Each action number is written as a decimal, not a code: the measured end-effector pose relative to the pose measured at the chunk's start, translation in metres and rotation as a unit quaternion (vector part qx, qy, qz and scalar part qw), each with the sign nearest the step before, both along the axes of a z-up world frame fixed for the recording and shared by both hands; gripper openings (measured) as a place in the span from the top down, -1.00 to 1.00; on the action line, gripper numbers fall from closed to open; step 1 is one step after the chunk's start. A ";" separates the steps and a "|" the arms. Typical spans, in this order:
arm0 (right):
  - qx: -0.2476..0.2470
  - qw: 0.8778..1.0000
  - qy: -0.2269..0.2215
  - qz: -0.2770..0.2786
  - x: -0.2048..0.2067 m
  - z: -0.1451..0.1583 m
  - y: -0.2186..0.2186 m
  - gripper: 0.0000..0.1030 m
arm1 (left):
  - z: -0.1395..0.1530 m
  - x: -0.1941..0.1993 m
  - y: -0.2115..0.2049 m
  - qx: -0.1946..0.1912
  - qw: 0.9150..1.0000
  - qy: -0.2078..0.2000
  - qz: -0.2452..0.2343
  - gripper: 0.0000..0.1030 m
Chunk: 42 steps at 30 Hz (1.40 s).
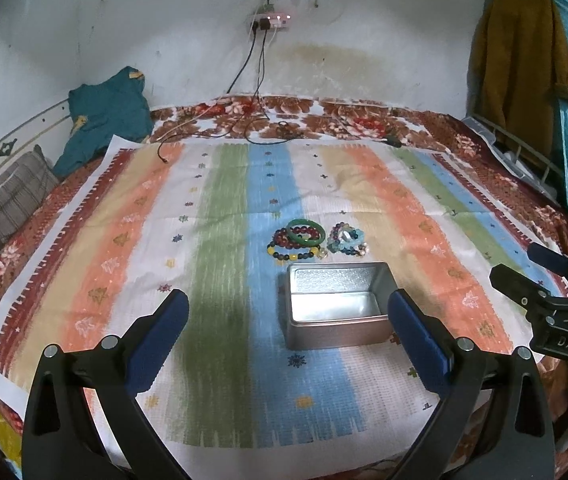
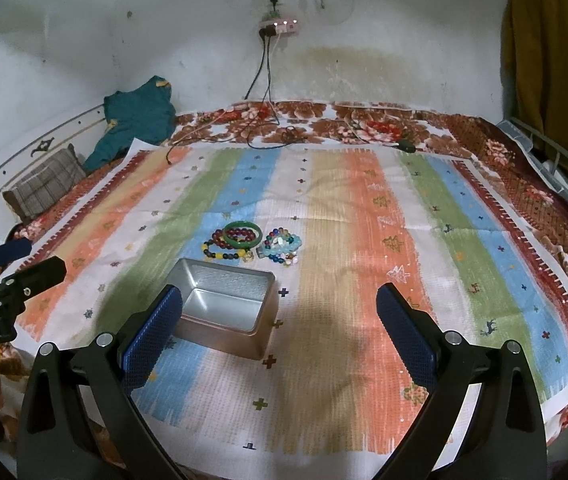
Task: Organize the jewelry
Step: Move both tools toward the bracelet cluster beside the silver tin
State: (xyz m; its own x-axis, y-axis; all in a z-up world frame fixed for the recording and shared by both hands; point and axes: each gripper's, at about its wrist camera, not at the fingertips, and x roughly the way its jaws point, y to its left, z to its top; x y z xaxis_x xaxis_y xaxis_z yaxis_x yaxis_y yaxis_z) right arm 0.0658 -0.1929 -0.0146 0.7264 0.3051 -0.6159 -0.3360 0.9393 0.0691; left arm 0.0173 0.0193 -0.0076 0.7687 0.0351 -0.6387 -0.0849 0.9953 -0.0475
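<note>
An open, empty metal tin point(image 1: 335, 306) point(image 2: 226, 312) sits on the striped cloth. Just beyond it lies a pile of jewelry: a green bangle point(image 1: 305, 231) point(image 2: 242, 233) over dark red and yellow bead bracelets point(image 1: 293, 250) point(image 2: 224, 250), and to their right a cluster of blue and mixed bead bracelets point(image 1: 347, 240) point(image 2: 282, 246). My left gripper point(image 1: 287, 308) is open above the cloth, short of the tin, holding nothing. My right gripper point(image 2: 280, 304) is open too, with the tin by its left finger. Each gripper shows at the edge of the other's view point(image 1: 539, 280) point(image 2: 24, 264).
The striped cloth point(image 1: 220, 240) point(image 2: 363, 240) covers a bed with a floral blanket point(image 1: 323, 118). Cables point(image 1: 260, 128) trail from a wall power strip point(image 1: 274, 20). A teal garment point(image 1: 104, 116) and a plaid cushion point(image 1: 12, 200) lie at the left; clothes point(image 1: 519, 60) hang at the right.
</note>
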 end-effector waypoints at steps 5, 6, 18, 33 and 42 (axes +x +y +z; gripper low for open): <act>-0.003 1.000 0.003 0.002 0.003 0.000 0.002 -0.92 | 0.001 0.003 0.002 -0.003 1.000 -0.005 -0.004 -0.89; -0.005 1.000 0.004 0.002 0.005 -0.001 0.002 -0.92 | 0.001 0.005 0.002 -0.003 1.000 -0.005 -0.006 -0.89; -0.026 0.999 0.021 0.002 0.031 -0.005 0.011 -0.92 | 0.002 0.033 0.008 0.002 1.000 0.020 0.002 -0.89; -0.026 0.999 0.046 -0.005 0.073 -0.008 0.019 -0.92 | -0.004 0.072 0.012 0.016 0.999 0.046 0.007 -0.89; -0.042 0.997 0.057 -0.007 0.096 -0.015 0.025 -0.92 | -0.007 0.092 0.016 0.013 0.998 0.059 0.009 -0.89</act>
State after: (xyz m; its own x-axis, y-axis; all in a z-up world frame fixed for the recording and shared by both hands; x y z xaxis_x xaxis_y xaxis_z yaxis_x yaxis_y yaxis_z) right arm 0.1617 -0.1677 -0.0296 0.6536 0.2404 -0.7176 -0.3179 0.9477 0.0279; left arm 0.1088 0.0350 -0.0146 0.6867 0.0659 -0.7240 -0.1064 0.9943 -0.0104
